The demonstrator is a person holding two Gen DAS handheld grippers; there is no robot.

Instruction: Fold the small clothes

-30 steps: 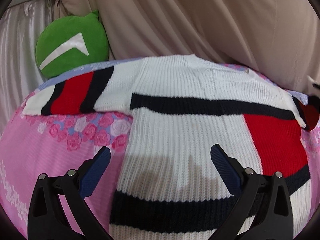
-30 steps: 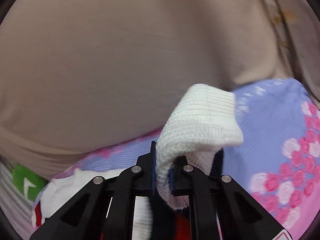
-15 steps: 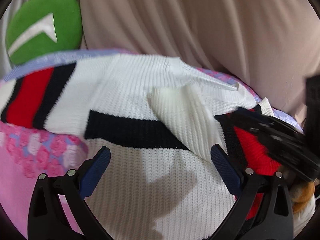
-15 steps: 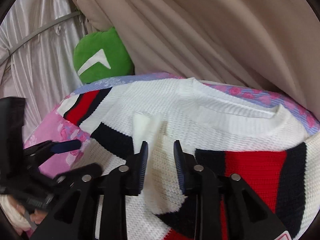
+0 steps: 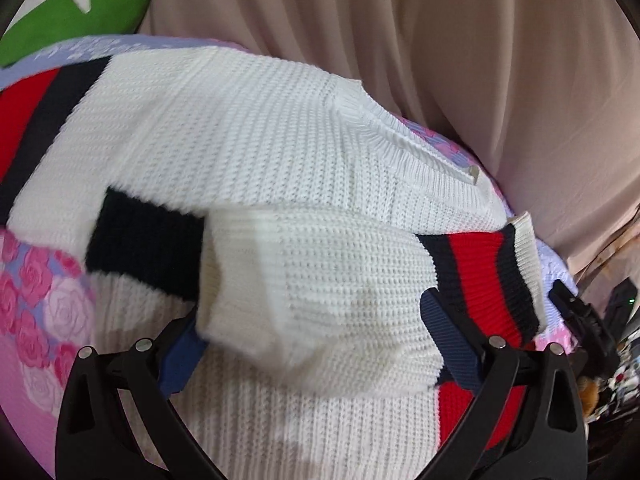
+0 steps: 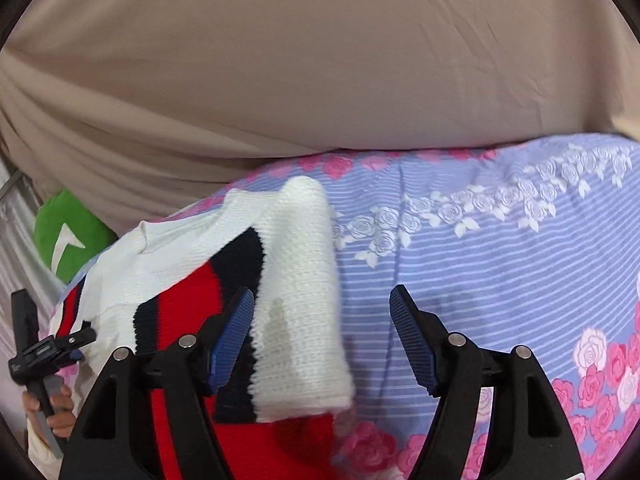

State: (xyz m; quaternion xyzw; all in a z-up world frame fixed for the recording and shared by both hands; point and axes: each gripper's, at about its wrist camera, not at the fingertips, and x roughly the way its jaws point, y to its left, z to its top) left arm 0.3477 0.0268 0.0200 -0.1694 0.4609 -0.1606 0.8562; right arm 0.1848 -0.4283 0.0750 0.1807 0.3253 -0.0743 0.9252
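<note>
Both grippers are spread wide here and neither one has hold of anything. The left gripper [image 5: 316,320] hovers low over the knit sweater [image 5: 248,140], blue pads far apart, with the folded-in sleeve [image 5: 320,280] sitting in the gap between them. The left pad is partly tucked under the sleeve's edge in the picture, so can't tell if it's actually touching. The right pad [image 5: 452,336] sits right against the red and navy stripes near the cuff [image 5: 526,264].

In the right wrist view, the right gripper [image 6: 322,336] is just as open. Its left finger [image 6: 232,336] overlaps the striped part of the sleeve [image 6: 304,312] and the white cuff end lies between the fingers, closer to the left one. The right finger hangs over bare bedsheet [image 6: 500,264].

The sweater fills the middle of the left view, lying flat on the floral sheet, collar [image 5: 400,136] toward the upper right, the other sleeve running off the left edge. Beige curtain [image 6: 320,60] backs the whole top. A green cushion [image 6: 68,232] sits at the far left. There's loads of open sheet across the right half of the right view, and a bit of pink sheet at lower left of the left view.
</note>
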